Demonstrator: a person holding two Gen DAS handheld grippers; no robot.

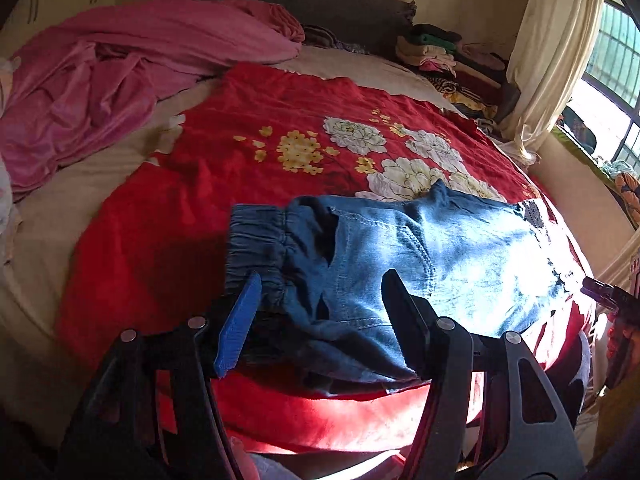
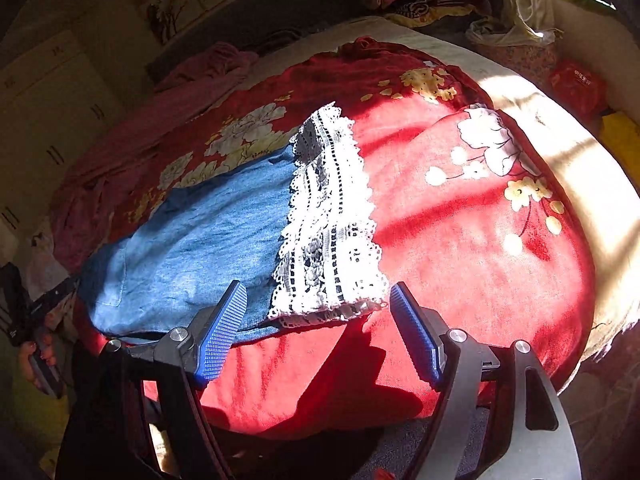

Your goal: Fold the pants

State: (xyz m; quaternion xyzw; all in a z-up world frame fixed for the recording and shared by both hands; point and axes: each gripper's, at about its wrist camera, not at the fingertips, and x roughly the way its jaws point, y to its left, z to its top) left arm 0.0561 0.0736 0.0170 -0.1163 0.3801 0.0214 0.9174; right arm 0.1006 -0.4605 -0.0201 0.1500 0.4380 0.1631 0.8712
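Blue denim pants (image 1: 400,256) lie flat on the red flowered blanket (image 1: 240,152), elastic waistband (image 1: 256,240) at the left, white lace leg cuffs (image 2: 328,220) at the right. My left gripper (image 1: 320,288) is open, its fingers either side of the waist end near the bed's front edge. My right gripper (image 2: 316,304) is open, its fingers either side of the lace cuff's near edge, holding nothing. The pants show in the right wrist view (image 2: 200,240) too. The right gripper's handle shows at the right edge of the left wrist view (image 1: 612,300).
A crumpled pink sheet (image 1: 100,88) lies at the back left of the bed. Stacked folded clothes (image 1: 448,60) sit at the headboard corner. A cream curtain (image 1: 552,48) and a window (image 1: 616,64) are on the right. White cupboards (image 2: 52,92) stand beyond the bed.
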